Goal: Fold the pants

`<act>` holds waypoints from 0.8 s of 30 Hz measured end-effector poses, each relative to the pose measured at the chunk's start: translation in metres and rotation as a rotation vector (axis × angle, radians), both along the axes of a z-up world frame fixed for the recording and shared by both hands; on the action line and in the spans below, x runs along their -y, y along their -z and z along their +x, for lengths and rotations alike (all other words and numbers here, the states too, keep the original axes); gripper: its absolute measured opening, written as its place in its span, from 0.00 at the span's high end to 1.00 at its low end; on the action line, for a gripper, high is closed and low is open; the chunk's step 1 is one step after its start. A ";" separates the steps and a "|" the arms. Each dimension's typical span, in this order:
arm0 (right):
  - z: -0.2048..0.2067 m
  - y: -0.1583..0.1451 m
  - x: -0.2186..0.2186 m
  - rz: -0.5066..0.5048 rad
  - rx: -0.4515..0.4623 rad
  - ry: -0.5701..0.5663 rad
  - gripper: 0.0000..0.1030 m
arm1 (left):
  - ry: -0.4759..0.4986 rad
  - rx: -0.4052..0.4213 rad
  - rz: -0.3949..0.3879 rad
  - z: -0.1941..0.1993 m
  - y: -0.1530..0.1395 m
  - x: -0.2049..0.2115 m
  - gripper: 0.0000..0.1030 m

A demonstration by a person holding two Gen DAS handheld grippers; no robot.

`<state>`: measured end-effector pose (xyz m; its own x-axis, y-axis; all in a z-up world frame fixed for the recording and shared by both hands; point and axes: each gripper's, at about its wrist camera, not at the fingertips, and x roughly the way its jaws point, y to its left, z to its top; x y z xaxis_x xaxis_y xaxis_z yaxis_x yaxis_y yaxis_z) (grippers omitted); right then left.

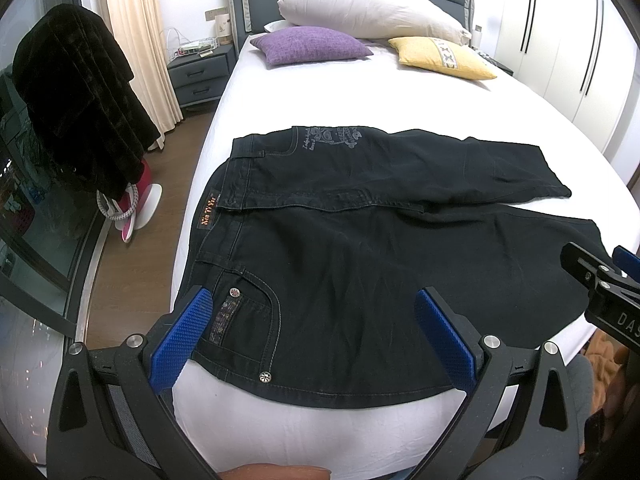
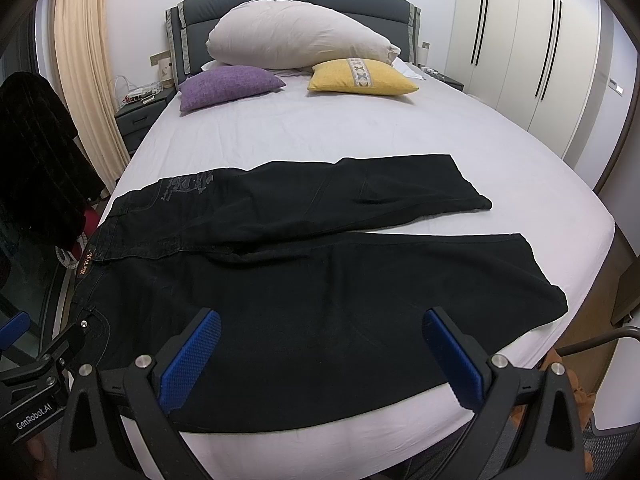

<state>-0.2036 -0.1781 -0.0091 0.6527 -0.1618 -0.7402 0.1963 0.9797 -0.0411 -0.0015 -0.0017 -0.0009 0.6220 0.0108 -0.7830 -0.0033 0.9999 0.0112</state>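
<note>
Black pants [image 1: 360, 248] lie spread flat on the white bed [image 1: 320, 92], waistband to the left, both legs running right. They also show in the right wrist view [image 2: 320, 280]. My left gripper [image 1: 312, 320] is open and empty, hovering over the near hip pocket by the waistband. My right gripper [image 2: 320, 344] is open and empty, hovering over the near leg. The right gripper shows at the right edge of the left wrist view [image 1: 600, 280], and the left gripper at the left edge of the right wrist view [image 2: 40, 360].
A big white pillow [image 2: 296, 36], a purple cushion [image 2: 228, 86] and a yellow cushion [image 2: 360, 78] lie at the headboard. A nightstand [image 1: 200, 68] and dark clothes on a rack [image 1: 76, 96] stand left of the bed. White wardrobes [image 2: 520, 52] stand right.
</note>
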 end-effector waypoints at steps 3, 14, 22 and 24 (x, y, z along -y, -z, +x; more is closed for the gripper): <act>0.000 0.000 0.000 0.000 0.000 0.000 0.00 | 0.000 0.000 0.000 0.000 0.000 -0.001 0.00; 0.000 0.000 0.000 0.002 -0.002 0.000 0.00 | 0.000 -0.001 0.001 0.000 0.000 0.000 0.00; 0.001 0.002 -0.007 0.012 -0.010 -0.019 0.00 | 0.005 -0.005 -0.004 0.003 0.001 0.001 0.00; 0.005 0.004 -0.005 0.032 -0.017 -0.035 0.00 | 0.002 -0.008 -0.005 0.007 0.003 -0.001 0.00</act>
<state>-0.1991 -0.1727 -0.0133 0.6448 -0.1151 -0.7556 0.1613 0.9868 -0.0126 0.0052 -0.0005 -0.0037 0.6157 0.0051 -0.7880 -0.0009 1.0000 0.0057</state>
